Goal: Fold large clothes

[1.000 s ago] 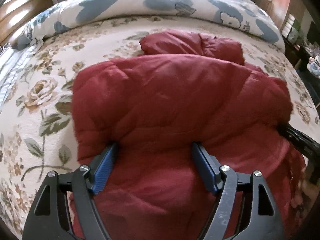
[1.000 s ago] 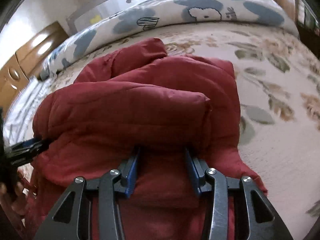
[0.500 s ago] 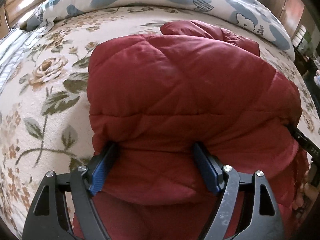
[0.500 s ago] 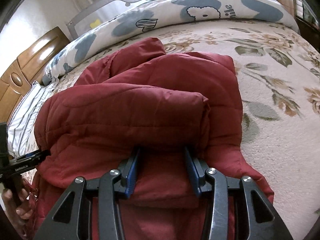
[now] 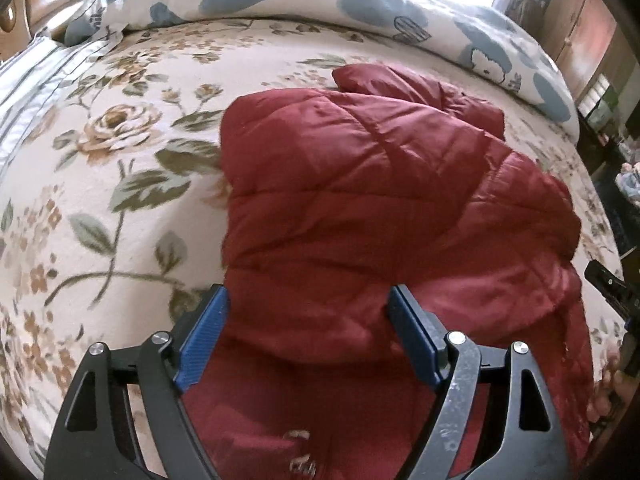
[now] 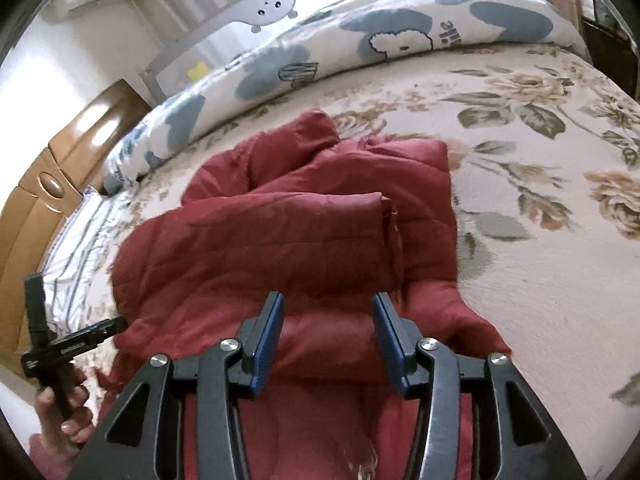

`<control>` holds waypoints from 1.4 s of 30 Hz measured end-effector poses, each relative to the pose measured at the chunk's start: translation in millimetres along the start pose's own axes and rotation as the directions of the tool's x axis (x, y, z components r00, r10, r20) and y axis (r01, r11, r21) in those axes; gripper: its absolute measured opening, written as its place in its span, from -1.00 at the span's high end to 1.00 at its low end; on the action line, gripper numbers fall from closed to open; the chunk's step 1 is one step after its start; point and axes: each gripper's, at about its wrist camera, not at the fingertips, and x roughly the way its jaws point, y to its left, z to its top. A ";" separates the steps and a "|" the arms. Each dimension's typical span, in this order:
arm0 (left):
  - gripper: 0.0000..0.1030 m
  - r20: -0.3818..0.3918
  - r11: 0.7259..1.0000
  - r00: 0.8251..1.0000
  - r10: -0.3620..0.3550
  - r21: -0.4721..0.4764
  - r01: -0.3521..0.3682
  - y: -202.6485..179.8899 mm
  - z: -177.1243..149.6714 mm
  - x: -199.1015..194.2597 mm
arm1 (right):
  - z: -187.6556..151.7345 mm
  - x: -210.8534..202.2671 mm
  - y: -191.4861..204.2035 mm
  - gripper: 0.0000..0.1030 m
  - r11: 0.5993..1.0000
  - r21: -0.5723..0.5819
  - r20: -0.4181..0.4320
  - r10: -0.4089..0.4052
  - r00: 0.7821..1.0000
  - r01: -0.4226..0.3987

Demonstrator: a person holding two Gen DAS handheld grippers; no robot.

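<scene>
Red quilted jacket (image 5: pixel 380 208) lies folded on the floral bedspread (image 5: pixel 120 168). Left gripper (image 5: pixel 308 320) stands wide apart over it; right gripper (image 6: pixel 328 332), jaws just opening, clamps nothing. Only the right view shows the hand (image 6: pixel 60 412) at near left.

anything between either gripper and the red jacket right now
Nothing visible does. The red jacket lies directly under the left gripper and the right gripper, its fabric between both sets of open jaws; the right's have just been opening. Only floral bedspread surrounds it.
</scene>
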 end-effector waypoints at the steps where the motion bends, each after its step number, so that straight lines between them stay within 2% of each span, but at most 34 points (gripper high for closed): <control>1: -0.59 0.004 1.000 1.000 -0.006 -0.004 0.006 2.4 -4.1 -4.6 | -1.7 -3.0 -1.1 0.00 1.000 0.007 -0.008 0.009 1.000 -0.009; 8: -0.59 -0.003 0.998 0.999 -0.050 -0.025 0.050 14.9 -37.9 -25.3 | -24.9 -26.7 -6.2 -0.08 0.999 0.030 -0.039 0.037 0.999 -0.036; 11: -0.59 -0.014 0.996 0.997 -0.074 -0.044 0.074 22.2 -50.6 -31.2 | -36.3 -35.0 -9.4 -0.21 0.998 0.046 -0.059 0.053 0.997 -0.050; 18: -0.59 -0.030 0.992 0.993 -0.112 -0.066 0.110 33.4 -74.2 -48.6 | -62.0 -53.3 -12.9 -0.33 0.999 0.021 -0.098 0.041 0.994 -0.039; 27: -0.59 -0.066 0.984 0.986 -0.156 -0.101 0.149 44.5 -113.7 -69.4 | -104.3 -86.3 -32.4 -0.37 1.000 0.026 -0.145 0.009 0.989 -0.005; 36: -0.59 -0.081 0.986 0.986 -0.143 -0.097 0.134 55.4 -147.2 -88.3 | -135.6 -120.2 -46.2 -0.38 0.999 0.015 -0.149 -0.046 0.988 0.049; 42: -0.59 -0.085 0.985 0.986 -0.143 -0.114 0.133 61.4 -160.7 -95.1 | -145.3 -134.0 -50.2 -0.40 0.998 0.026 -0.147 -0.052 0.988 0.056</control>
